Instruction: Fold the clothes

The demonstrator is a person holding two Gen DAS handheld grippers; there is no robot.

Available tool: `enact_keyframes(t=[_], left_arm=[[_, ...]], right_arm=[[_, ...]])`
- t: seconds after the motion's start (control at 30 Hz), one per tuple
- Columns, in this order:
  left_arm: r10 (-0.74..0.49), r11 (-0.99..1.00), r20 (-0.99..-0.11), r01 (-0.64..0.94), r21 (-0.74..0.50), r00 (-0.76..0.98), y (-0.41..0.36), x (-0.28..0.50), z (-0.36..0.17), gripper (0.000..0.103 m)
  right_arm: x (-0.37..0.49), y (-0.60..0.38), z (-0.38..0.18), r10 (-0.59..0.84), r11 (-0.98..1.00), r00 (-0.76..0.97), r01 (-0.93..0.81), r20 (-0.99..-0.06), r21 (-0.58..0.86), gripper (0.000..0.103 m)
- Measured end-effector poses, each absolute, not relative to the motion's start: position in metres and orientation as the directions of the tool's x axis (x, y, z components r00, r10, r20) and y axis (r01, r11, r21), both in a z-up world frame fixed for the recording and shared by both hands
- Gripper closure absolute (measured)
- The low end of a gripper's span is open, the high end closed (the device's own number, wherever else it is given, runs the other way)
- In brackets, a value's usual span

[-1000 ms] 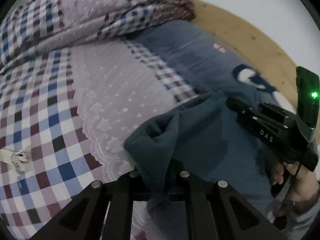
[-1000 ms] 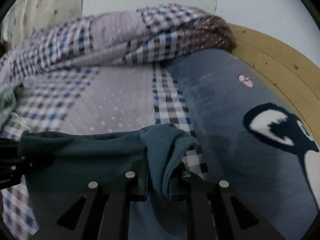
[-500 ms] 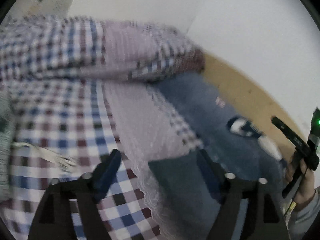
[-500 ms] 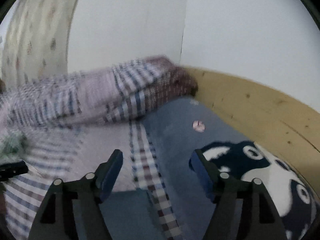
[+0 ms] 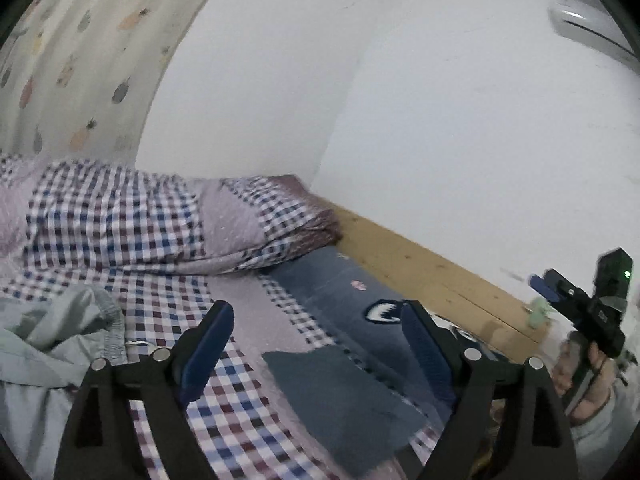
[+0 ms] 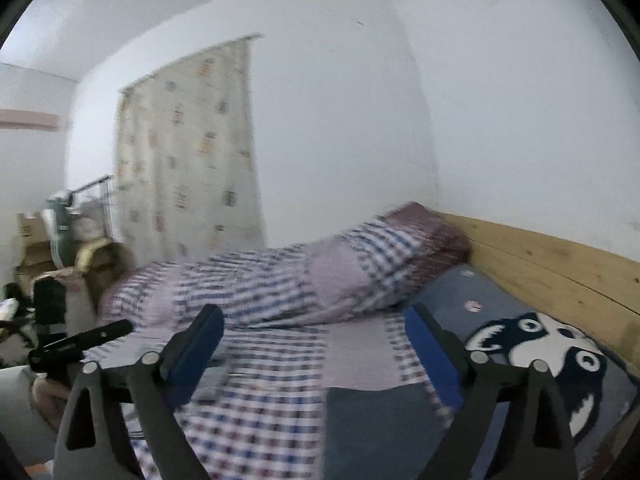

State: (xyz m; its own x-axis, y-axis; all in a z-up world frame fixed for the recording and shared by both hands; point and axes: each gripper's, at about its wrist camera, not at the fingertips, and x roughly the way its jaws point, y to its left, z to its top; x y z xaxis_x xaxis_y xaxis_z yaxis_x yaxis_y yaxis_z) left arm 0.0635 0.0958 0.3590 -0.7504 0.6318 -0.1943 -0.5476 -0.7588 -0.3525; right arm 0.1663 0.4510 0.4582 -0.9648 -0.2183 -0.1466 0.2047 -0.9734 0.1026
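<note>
The right wrist view was blurred by motion; the checked pattern of the rumpled purple-and-blue gingham quilt [image 6: 280, 280] was smeared into streaks, and the clutter at the far left edge could not be made out. The folded dark teal garment [image 5: 340, 396] was cut off by the lower frame edge in both views. It lay flat on the checked bedsheet [image 5: 224, 404], a neat rectangle of soft, matte cloth with one crisp corner, just beside the blue-grey blanket with a dark cartoon face [image 6: 540, 344]. A crumpled pale grey-green garment [image 5: 44, 344] with an elasticated edge was seen at the left, partly out of frame. A pale wooden bed board [image 5: 432, 276] ran along the white wall.

The left gripper [image 5: 316, 344] was held above the bed, blue-padded jaws spread wide, nothing between them. The right gripper [image 6: 316, 344] was likewise wide apart and empty, raised and level. The hand [image 5: 592, 384] on its handle was partly hidden.
</note>
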Motion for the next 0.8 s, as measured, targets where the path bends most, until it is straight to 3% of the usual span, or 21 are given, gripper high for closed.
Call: enact_keyframes(t=[0.17, 0.37, 0.57, 0.8], left_arm=[[0.592, -0.791, -0.184, -0.522, -0.32, -0.785, 0.062, 0.135, 0.375, 0.008], [0.468, -0.862, -0.17, -0.404, -0.308, -0.867, 0.001, 0.198, 0.359, 0.001], [0.32, -0.934, -0.246, -0.262, -0.243, -0.915, -0.032, 0.205, 0.313, 0.001], [0.152, -0.981, -0.258, -0.112, -0.16, -0.954, -0.049, 0.185, 0.247, 0.001]], right_arm=[[0.223, 0.389, 0.46, -0.32, -0.942, -0.941, 0.304, -0.111, 0.141, 0.001], [0.238, 0.319, 0.429, -0.411, -0.898, -0.902, 0.375, -0.133, 0.228, 0.0], [0.198, 0.256, 0.367, -0.385, -0.913, -0.894, 0.333, -0.231, 0.235, 0.0], [0.125, 0.219, 0.267, -0.308, -0.948, -0.882, 0.252, -0.357, 0.196, 0.0]])
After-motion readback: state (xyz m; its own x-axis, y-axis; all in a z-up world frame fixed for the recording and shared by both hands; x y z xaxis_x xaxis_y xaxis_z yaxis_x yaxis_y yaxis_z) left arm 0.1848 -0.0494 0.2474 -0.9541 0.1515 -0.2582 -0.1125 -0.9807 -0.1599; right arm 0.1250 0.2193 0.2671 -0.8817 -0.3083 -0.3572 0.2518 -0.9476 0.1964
